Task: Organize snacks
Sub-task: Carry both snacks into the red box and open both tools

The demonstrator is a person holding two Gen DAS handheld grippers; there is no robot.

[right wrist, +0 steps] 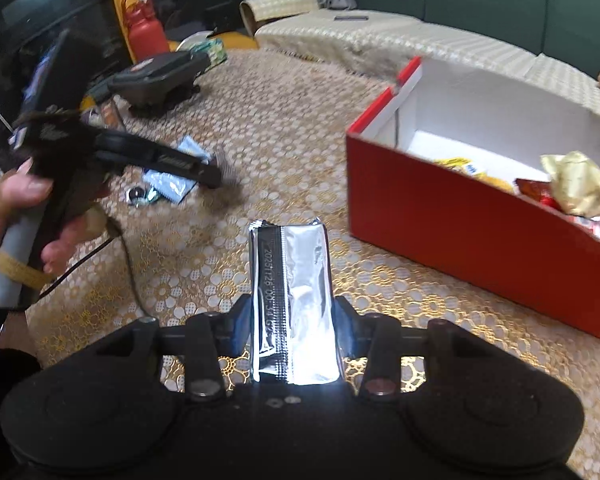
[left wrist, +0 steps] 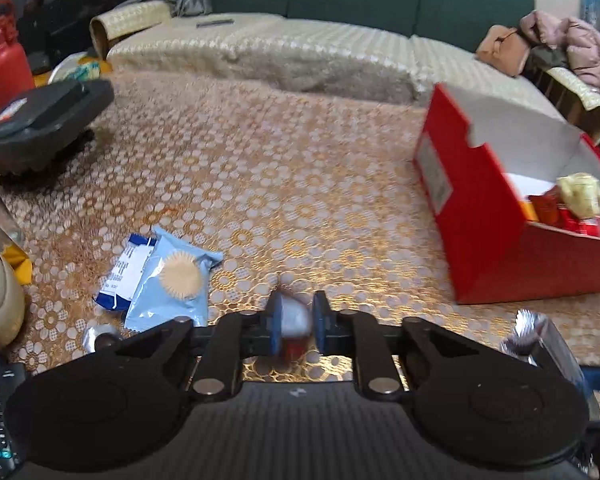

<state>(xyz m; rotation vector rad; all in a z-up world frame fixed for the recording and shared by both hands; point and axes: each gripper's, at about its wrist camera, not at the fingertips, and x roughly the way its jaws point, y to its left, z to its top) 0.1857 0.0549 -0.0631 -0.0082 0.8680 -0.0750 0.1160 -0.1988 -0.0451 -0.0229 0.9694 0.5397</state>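
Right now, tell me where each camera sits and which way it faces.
Left wrist: rides behind the left tool, facing the sofa across the patterned table; its fingers pinch a small red-and-white snack.
Right wrist: behind the right tool, which grips a silver foil packet; the left hand shows.
Shared: red box, light blue packet.

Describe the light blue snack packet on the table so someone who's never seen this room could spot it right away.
Start at the red box on the gold floral tablecloth, then look across the cloth to the opposite side. The light blue packet lies flat there, overlapping a dark blue and white wrapper. It alone shows a round, tan, frilled cookie picture.
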